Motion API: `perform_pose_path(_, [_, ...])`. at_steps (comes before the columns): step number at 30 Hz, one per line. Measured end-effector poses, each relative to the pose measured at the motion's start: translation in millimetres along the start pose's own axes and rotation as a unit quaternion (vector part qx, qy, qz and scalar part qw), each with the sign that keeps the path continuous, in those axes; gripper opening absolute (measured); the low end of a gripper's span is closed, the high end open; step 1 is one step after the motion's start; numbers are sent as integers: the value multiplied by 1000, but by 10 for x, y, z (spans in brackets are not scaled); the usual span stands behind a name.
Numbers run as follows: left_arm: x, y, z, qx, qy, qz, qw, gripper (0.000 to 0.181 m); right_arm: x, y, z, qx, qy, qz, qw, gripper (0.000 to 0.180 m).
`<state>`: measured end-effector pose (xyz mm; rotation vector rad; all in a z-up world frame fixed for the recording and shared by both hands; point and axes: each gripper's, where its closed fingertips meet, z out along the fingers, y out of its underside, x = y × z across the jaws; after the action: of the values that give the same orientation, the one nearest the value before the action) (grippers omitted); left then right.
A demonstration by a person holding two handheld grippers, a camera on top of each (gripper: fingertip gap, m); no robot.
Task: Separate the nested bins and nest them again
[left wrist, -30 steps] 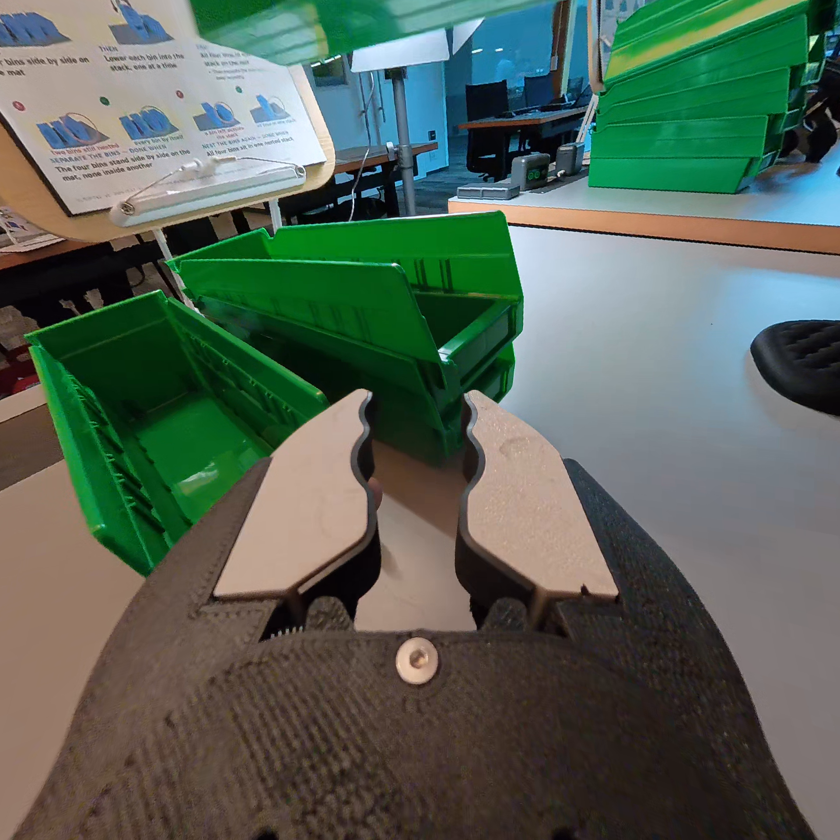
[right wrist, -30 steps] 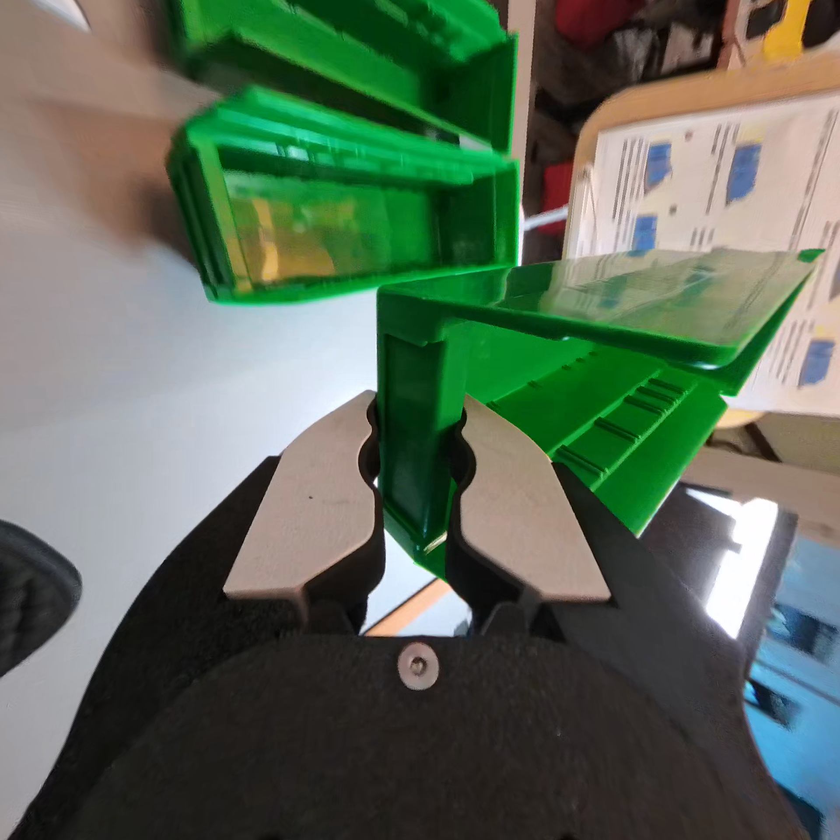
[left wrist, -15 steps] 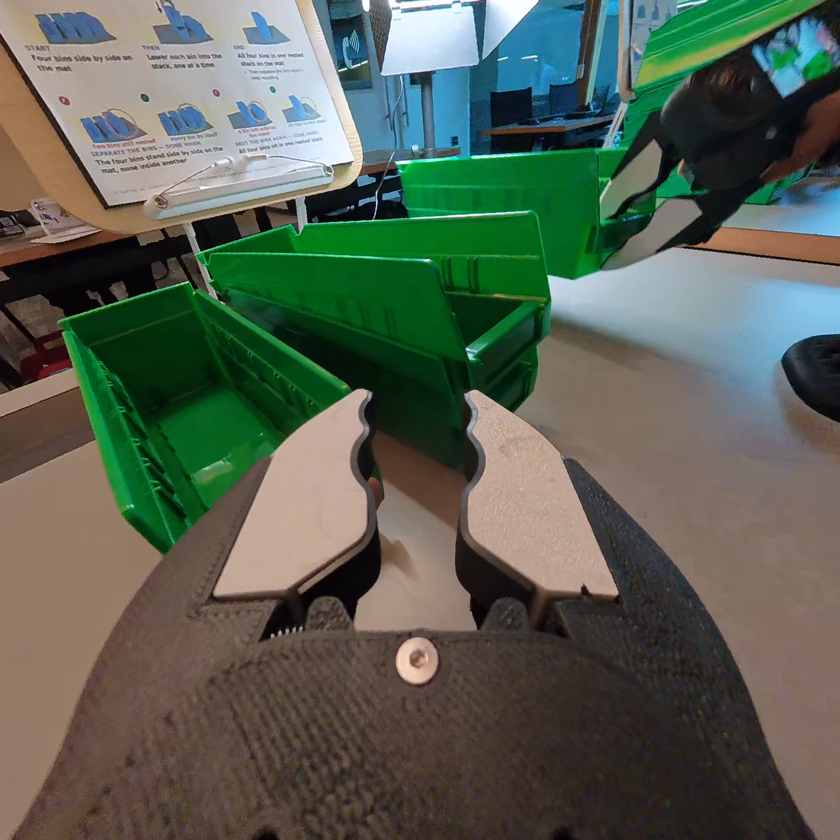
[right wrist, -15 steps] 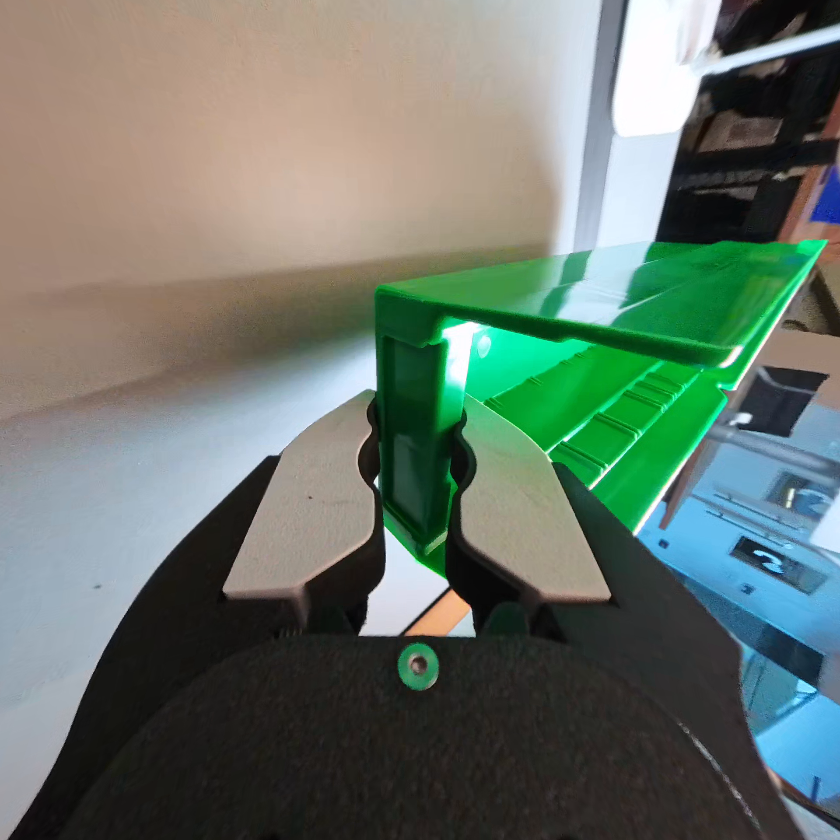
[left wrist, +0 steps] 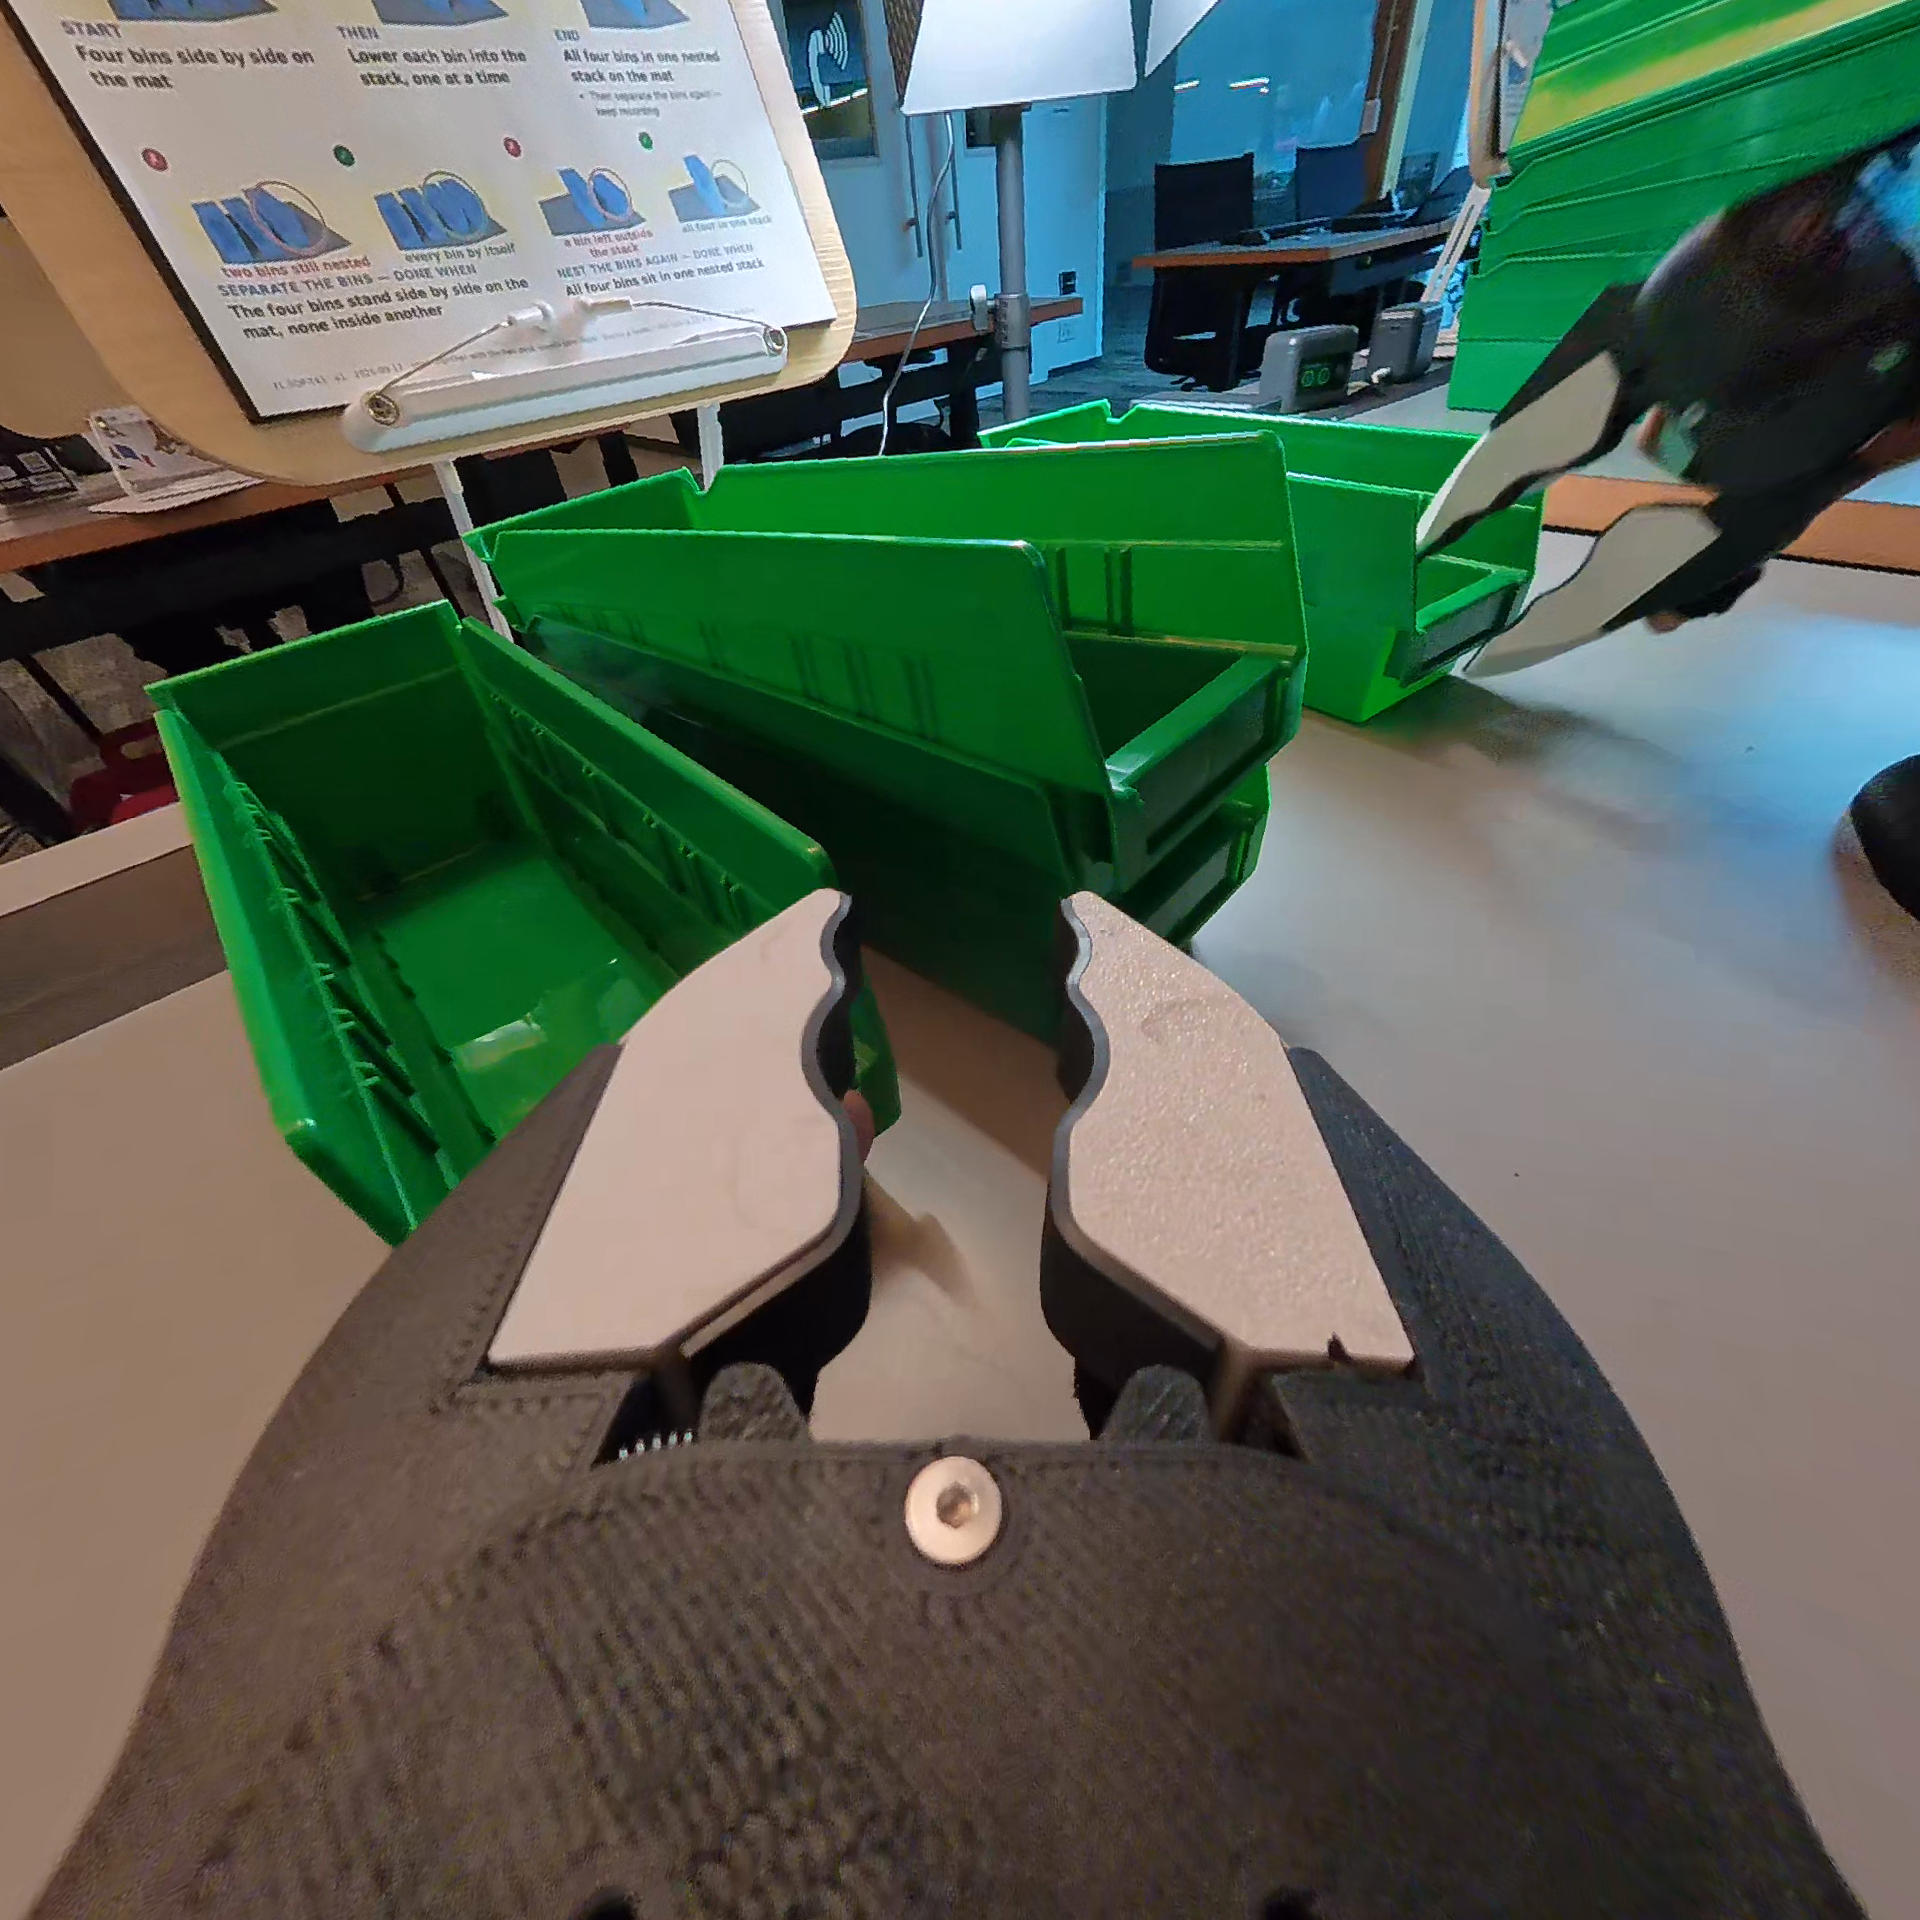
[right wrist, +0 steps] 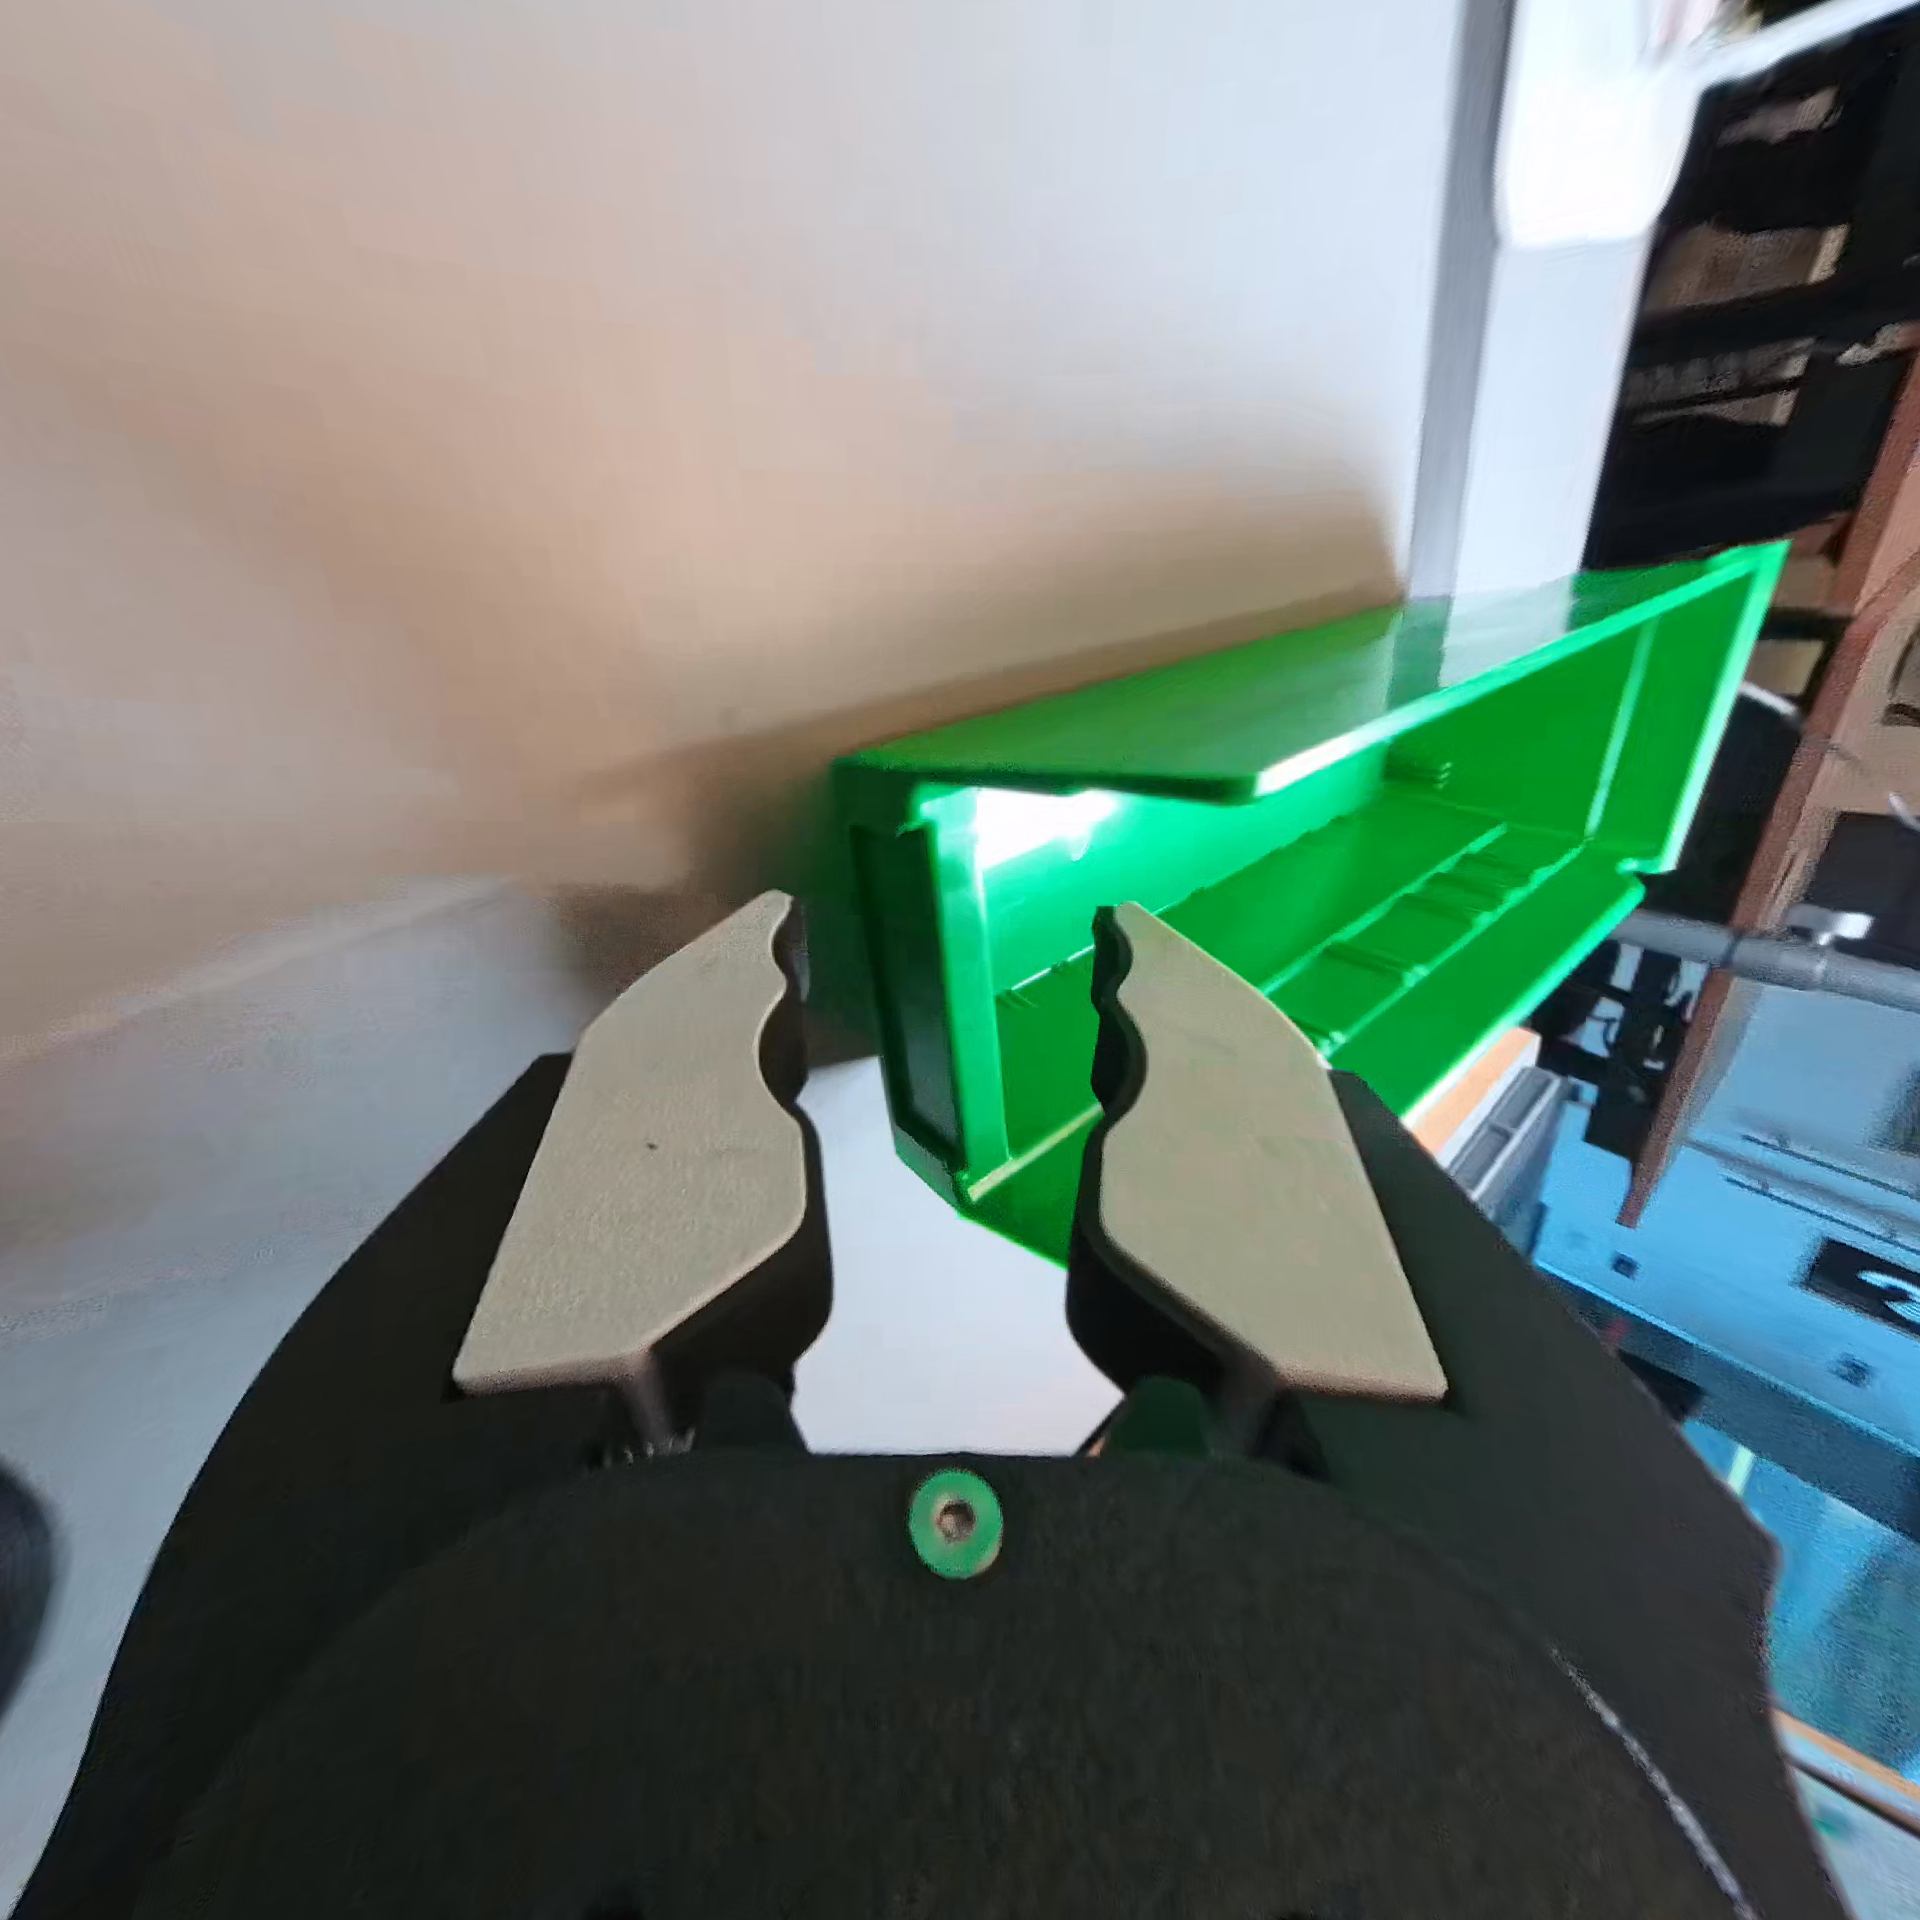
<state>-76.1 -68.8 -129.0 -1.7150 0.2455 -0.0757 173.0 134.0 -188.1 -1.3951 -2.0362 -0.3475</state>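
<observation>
both tools stand with their fingers apart and grip nothing. left gripper (left wrist: 956, 1023) hovers low over the table (left wrist: 1507, 1039), just before a single green bin (left wrist: 436, 883) that sits open side up at the left. right gripper (right wrist: 951, 1023) frames the short front wall of another single bin (right wrist: 1247, 935) without touching it; in the left wrist view that bin (left wrist: 1361, 582) sits on the table at the far right, with the right gripper (left wrist: 1507, 561) at its front lip. between the 2 singles lies a nested stack (left wrist: 935, 707), its top bin tilted and seated crooked.

the bins look like thin, glossy moulded plastic, likely light and fairly stiff, though the long side walls may flex. the smooth skin may slip between flat fingers, so the thick front lip or a rim corner seems the best hold. nested ones may bind along the ribbed walls, so 1 tool would likely have to pin the lower bin.

behind the stack stands a clipboard (left wrist: 436, 208) on a stand, close enough to catch a bin lifted backward. a dark pad (left wrist: 1886, 831) lies at the right edge, clear of the bins. more green bins (left wrist: 1662, 208) are piled on a farther table.
</observation>
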Motion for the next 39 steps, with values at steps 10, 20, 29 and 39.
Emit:
perform_pose_path(10, [84, 9, 25, -3, 3, 23, 1000, 37, -240, -1785, -1186, 237, -77, -35, 968, 54])
perform_pose_path(20, [246, -73, -34, 11, 26, 43, 999, 40, -423, -2384, -262, 116, -57, -116, 985, 48])
perform_pose_path(29, [296, -127, -59, 19, 36, 39, 998, 40, -351, -2418, -310, 96, -48, -116, 987, 29])
perform_pose_path(39, [284, -111, -52, 16, 34, 37, 999, 40, 450, -2325, -938, 121, 46, -75, 989, 29])
